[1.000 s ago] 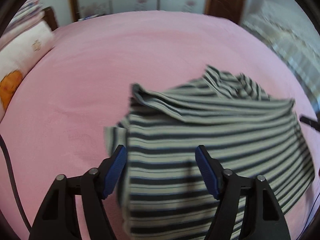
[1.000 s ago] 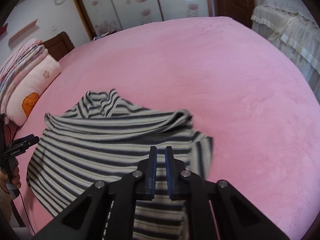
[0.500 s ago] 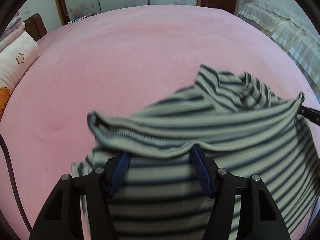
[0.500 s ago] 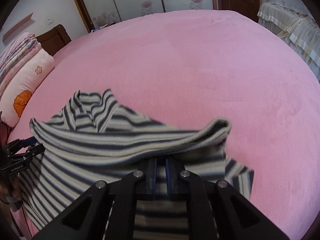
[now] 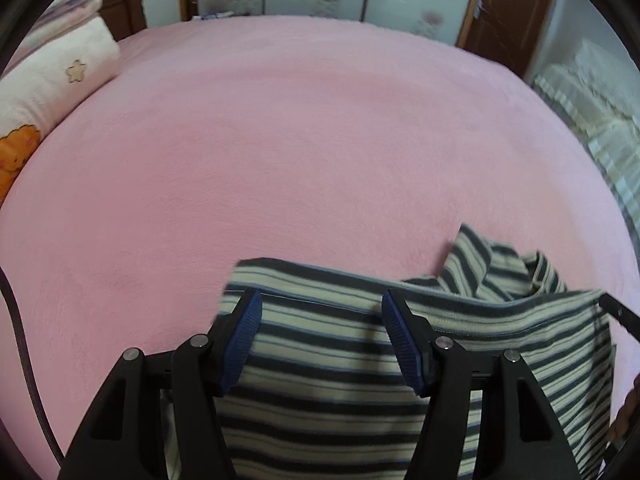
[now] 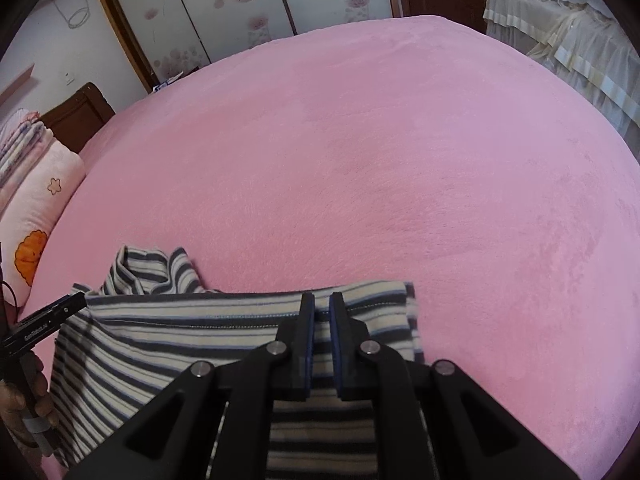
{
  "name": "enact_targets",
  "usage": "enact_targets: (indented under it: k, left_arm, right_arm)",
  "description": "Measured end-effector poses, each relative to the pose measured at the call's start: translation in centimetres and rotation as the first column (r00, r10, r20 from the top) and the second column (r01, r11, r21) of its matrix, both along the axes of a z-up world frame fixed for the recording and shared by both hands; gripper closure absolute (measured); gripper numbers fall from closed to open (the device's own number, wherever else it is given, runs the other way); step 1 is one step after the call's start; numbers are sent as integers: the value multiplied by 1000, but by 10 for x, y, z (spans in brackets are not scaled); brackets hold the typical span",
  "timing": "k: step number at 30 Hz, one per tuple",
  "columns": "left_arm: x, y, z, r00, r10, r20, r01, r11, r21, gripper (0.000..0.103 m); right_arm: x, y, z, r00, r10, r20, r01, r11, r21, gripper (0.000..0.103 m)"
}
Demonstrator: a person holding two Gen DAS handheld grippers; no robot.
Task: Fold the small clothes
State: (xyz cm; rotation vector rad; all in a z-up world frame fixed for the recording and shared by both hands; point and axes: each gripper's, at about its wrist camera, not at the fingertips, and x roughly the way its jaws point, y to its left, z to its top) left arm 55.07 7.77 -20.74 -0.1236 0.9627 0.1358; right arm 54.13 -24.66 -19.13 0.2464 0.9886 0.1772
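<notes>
Right hand-held gripper (image 6: 320, 312) clamping striped knit top (image 6: 180, 340) hem; left hand-held gripper (image 5: 322, 312) jaws apart over it, lower frame; keeping hem level while laying fold on pink bed (image 6: 400, 160).

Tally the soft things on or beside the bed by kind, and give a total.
Striped shirt: 1
Pillow with flower and orange print: 1
Stack of folded bedding behind the pillow: 1
Pink bedcover: 1
Total: 4
</notes>
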Motion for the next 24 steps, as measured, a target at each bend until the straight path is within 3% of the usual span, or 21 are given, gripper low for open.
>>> enact_targets:
  k: [4,8,11,13,17,22,24]
  left_arm:
    - [-25,-3,15,999,-22,33,21,1000,12,42]
    - [-57,-20,15,995,-99,7,99,995,15,42]
    - [-65,-35,10,987,-161,-14,162,985,58,42]
    - [-59,-45,6,982,-185,-28,187,979,86,42]
    - [-23,-71,-7,976,-202,-86,207,977,52,42]
    - [11,-88,-23,978,-181,-99,191,976,102,42]
    - [23,-86,-24,984,-154,-87,161,983,85,42]
  right_arm:
    - [-21,9,15,999,50,-7,-50,998,39,96]
    - [-53,33,25,990,140,-5,-139,987,83,96]
    - [-66,59,28,976,217,1,-217,973,80,96]
    - [-65,79,26,968,253,-5,-252,967,46,96]
    - [-43,104,11,960,275,-48,-272,960,65,96]
    - [-2,114,-16,972,215,-98,-208,975,78,96]
    - [12,108,-24,978,179,-105,-169,981,97,96]
